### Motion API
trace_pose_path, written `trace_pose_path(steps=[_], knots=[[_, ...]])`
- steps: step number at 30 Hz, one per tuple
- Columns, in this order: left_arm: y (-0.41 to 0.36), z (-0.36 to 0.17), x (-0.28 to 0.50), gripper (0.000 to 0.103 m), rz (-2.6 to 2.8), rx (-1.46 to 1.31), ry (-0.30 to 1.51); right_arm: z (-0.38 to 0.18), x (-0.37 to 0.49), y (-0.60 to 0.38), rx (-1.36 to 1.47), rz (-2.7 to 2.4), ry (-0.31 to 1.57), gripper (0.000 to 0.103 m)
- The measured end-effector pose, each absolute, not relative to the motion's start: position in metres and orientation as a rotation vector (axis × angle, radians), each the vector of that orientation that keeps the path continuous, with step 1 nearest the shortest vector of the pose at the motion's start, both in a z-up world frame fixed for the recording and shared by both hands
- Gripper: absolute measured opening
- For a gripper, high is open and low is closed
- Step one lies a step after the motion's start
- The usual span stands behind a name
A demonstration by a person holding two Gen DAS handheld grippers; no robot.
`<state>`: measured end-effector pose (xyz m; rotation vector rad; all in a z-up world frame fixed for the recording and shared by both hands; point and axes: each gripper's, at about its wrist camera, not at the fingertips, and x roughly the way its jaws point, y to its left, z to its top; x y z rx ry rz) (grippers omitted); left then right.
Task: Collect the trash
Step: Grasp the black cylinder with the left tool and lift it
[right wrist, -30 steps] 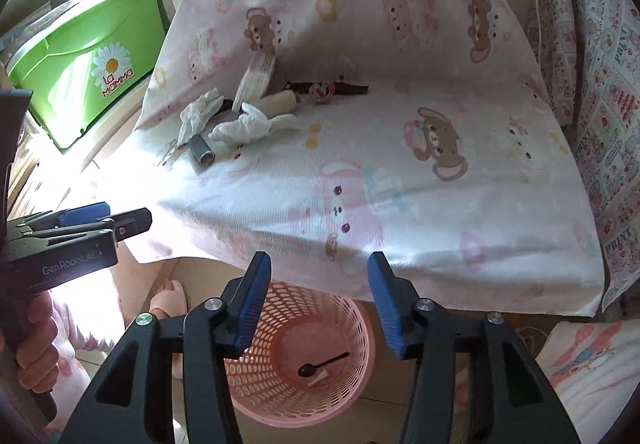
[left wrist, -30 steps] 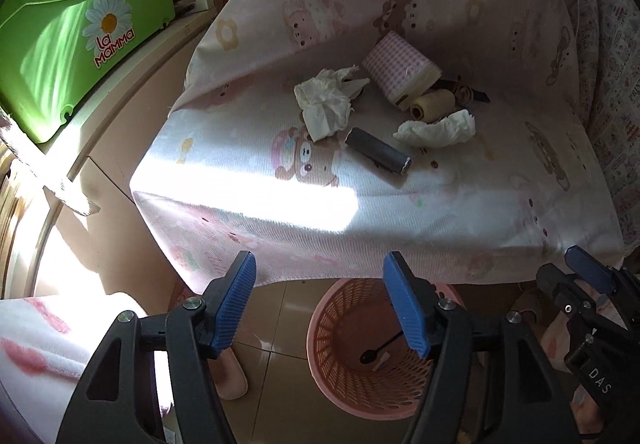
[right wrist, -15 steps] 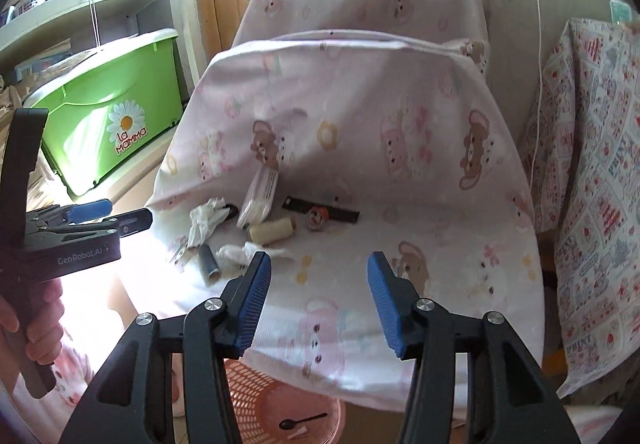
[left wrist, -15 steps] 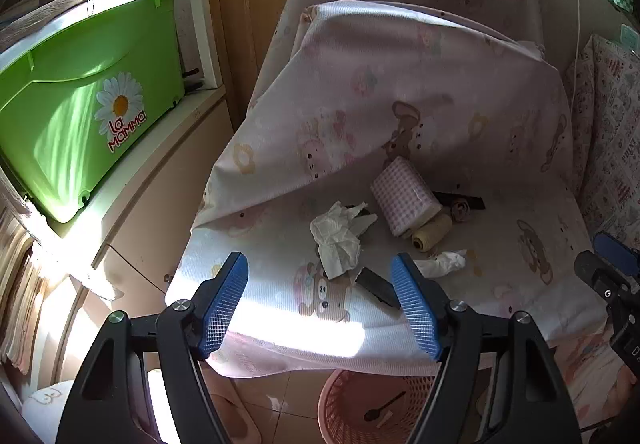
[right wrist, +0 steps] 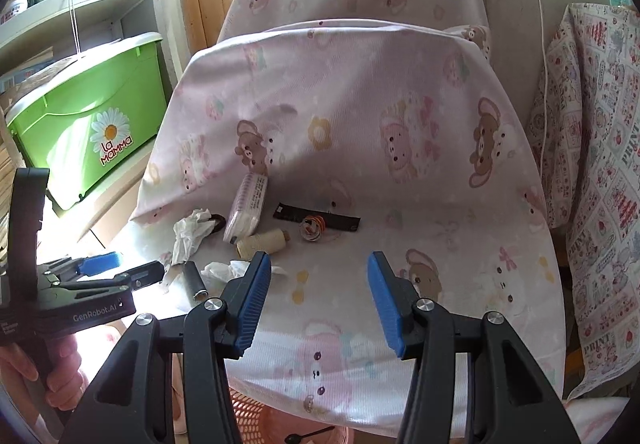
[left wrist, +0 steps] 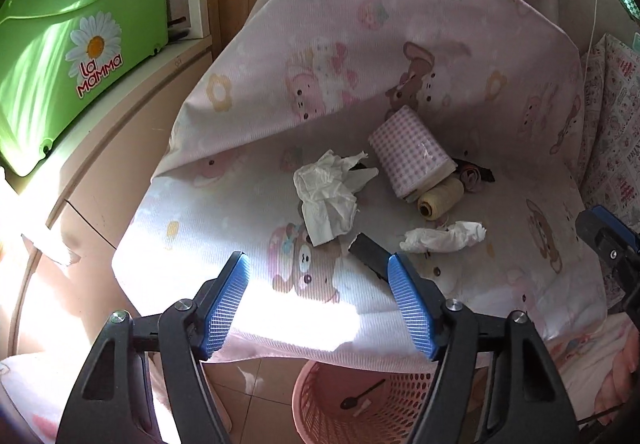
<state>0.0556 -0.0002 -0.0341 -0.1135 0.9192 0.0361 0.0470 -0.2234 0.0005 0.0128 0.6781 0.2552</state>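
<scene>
A pink cloth printed with bears is being draped over a chair, and the trash is lying on its seat part. The large tissue is seen crumpled and white; in the left wrist view its long axis is running from upper right to lower left, with a flat flap pointing down toward the left gripper. A smaller tissue is lying near it on the right, twisted into a strip, its long axis running almost level across that view. Between the two, a dark tube is lying slantwise, its near end being hidden behind the right pad of the left gripper; in the right wrist view it is shown as grey, with an open end pointing toward the camera.

Behind these, a checked pink pack is being propped on its side, and a cream thread spool is touching its lower end, hole facing the camera. A dark strip with a small round roll on it is lying to the right of the spool.

A pink basket is standing on the floor below the cloth's front edge, with a black spoon inside.

The left gripper's jaws are closing, yet are seen spread with nothing between them. The right gripper is being held spread and empty above the cloth. A green bin is resting on a shelf at the left.
</scene>
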Motion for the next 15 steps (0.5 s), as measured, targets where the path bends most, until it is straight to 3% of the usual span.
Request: trace_pose_path(steps=[13,15], knots=[[-0.021,-0.044,0.067,0.070,-0.026,-0.112,0.921,-0.022,0.075,-0.225,0.062,0.255,0.773,0.057],[-0.025,-0.046,0.069,0.057,-0.054,-0.115,0.929,-0.023,0.079,-0.226,0.069,0.259,0.783,0.057]])
